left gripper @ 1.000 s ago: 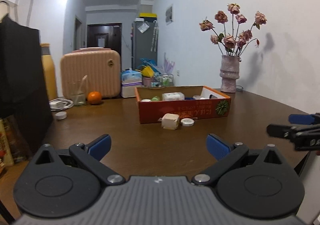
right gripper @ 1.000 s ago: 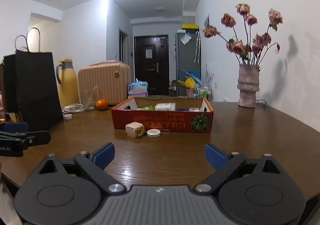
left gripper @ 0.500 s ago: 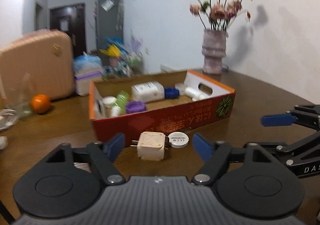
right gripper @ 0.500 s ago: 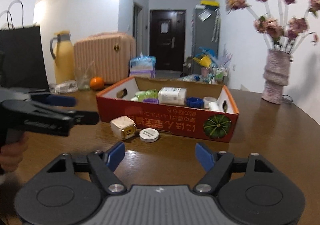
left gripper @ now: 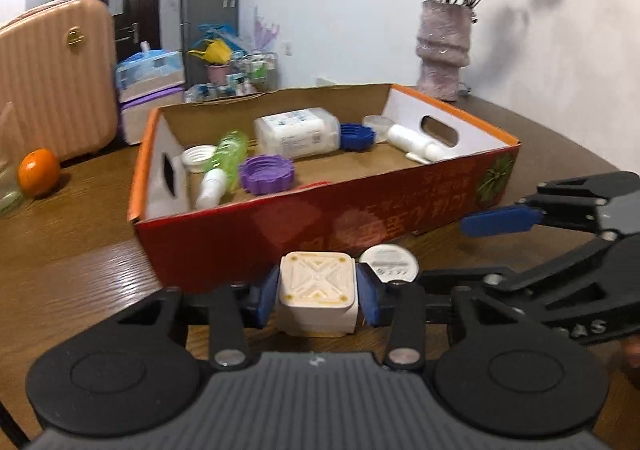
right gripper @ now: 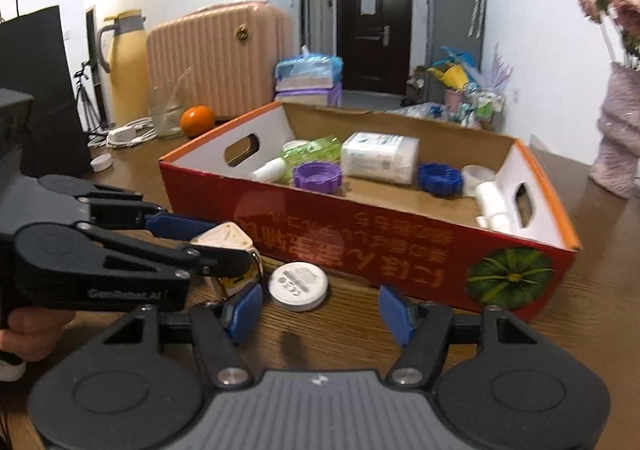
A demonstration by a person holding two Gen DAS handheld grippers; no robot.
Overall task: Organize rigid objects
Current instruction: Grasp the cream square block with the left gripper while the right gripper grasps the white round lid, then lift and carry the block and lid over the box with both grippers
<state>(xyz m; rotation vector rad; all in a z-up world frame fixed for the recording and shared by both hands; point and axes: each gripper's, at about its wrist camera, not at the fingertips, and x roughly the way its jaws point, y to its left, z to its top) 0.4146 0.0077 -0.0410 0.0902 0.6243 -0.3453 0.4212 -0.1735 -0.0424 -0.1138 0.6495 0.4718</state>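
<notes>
My left gripper (left gripper: 318, 292) is shut on a cream cube-shaped charger (left gripper: 317, 292) that rests on the table in front of the red cardboard box (left gripper: 320, 222); it also shows in the right wrist view (right gripper: 224, 240). A white round disc (left gripper: 389, 268) lies beside the charger, and shows in the right wrist view (right gripper: 298, 285). My right gripper (right gripper: 320, 312) is open, just in front of the disc. The box (right gripper: 400, 246) holds bottles, lids and a white packet.
An orange (left gripper: 38, 177) and a pink suitcase (left gripper: 52, 78) stand at the back left. A vase of dried flowers (left gripper: 444, 50) stands behind the box on the right. A black bag (right gripper: 36, 90) and a yellow jug (right gripper: 126, 66) stand left.
Both grippers have moved forward to the box. My left gripper has closed on the cream charger. My right gripper has neared the white disc and stays open.
</notes>
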